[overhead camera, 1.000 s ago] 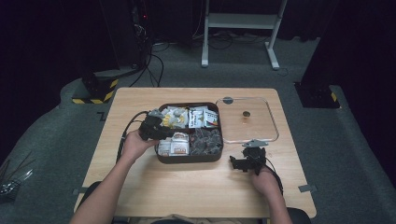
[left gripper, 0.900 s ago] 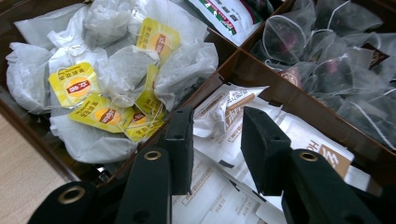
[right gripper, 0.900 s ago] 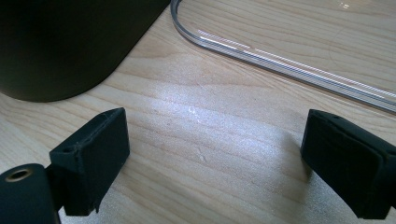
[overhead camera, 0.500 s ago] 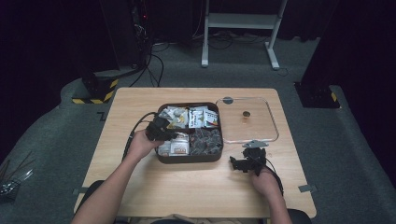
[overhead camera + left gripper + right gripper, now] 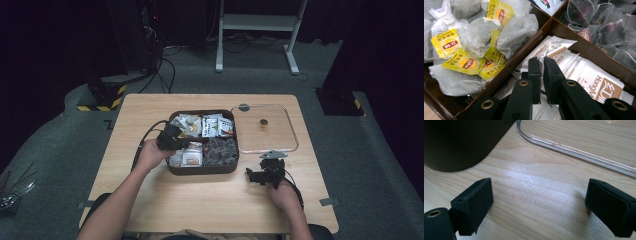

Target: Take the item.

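Observation:
A dark brown compartment box (image 5: 202, 170) sits mid-table, packed with tea. My left gripper (image 5: 181, 143) reaches into its near-left compartment. In the left gripper view the jaws (image 5: 541, 62) are pressed almost together, pinching the top edge of a white paper sachet (image 5: 586, 72). Yellow-tagged tea bags (image 5: 461, 62) fill the compartment beside it, and mesh pyramid bags (image 5: 604, 25) lie beyond the divider (image 5: 541, 32). My right gripper (image 5: 254, 176) rests low over bare wood off the box's near-right corner. Its jaws (image 5: 536, 205) are wide open with nothing between them.
A clear lid (image 5: 292, 145) with a small knob (image 5: 263, 122) lies flat to the right of the box; its rim (image 5: 574, 147) runs just beyond my right gripper. The box's dark outer wall (image 5: 456, 142) curves close on that gripper's left.
My left hand has shifted from the far-left compartment toward the near-left one. The right gripper has stayed where it was.

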